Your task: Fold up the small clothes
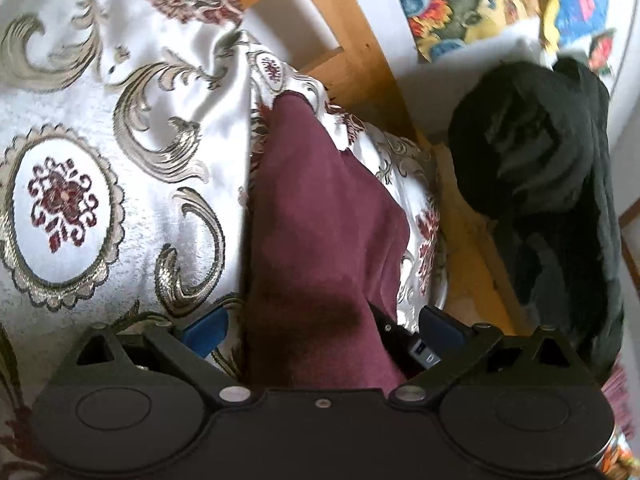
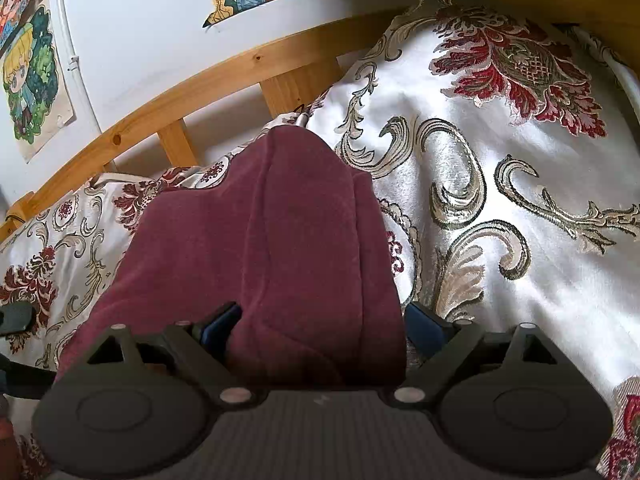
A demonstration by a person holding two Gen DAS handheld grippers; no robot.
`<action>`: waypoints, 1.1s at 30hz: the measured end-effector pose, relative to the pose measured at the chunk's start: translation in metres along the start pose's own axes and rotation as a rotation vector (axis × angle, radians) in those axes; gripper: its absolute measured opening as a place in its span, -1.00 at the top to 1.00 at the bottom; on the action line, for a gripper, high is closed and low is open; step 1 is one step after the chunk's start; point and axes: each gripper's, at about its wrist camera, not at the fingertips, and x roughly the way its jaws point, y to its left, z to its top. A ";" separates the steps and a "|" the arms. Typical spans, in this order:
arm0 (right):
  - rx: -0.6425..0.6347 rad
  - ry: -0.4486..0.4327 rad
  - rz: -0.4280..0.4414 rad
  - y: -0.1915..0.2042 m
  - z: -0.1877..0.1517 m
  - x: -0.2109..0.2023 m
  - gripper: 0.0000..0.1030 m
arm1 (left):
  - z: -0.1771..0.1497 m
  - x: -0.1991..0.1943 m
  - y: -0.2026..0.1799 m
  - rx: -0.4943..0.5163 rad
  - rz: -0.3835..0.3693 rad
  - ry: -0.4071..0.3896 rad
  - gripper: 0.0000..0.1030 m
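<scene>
A maroon garment [image 1: 316, 216] hangs from my left gripper [image 1: 320, 332], bunched between its blue pads [image 1: 206, 330], and trails away over the patterned bedspread [image 1: 120, 120]. The same maroon garment [image 2: 272, 240] fills the space between the blue pads [image 2: 222, 326] of my right gripper [image 2: 320, 328] and spreads forward over the bedspread [image 2: 500, 200]. In both views the pads sit wide apart on either side of the cloth, and the cloth hides the fingertips, so the grip itself does not show.
A wooden bed rail [image 2: 180, 92] runs behind the bedspread, with a white wall and colourful pictures [image 2: 32, 76] beyond. A black garment [image 1: 552, 200] hangs at the right of the left wrist view, beside the wooden frame [image 1: 360, 52].
</scene>
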 end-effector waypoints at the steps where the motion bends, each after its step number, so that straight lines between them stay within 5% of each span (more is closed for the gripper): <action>1: 0.000 0.000 -0.002 0.001 0.000 0.000 -0.77 | 0.001 -0.002 0.004 -0.023 -0.004 -0.002 -0.88; 9: -0.004 -0.002 -0.003 0.001 0.000 0.000 -0.78 | 0.002 -0.005 0.021 -0.123 0.041 -0.016 -0.30; 27: 0.009 0.005 -0.019 0.003 0.001 0.002 -0.78 | 0.002 0.004 0.032 -0.194 -0.023 0.017 0.12; 33: 0.065 0.009 -0.014 0.010 0.002 -0.003 -0.32 | 0.002 0.001 0.022 -0.136 0.016 0.012 0.19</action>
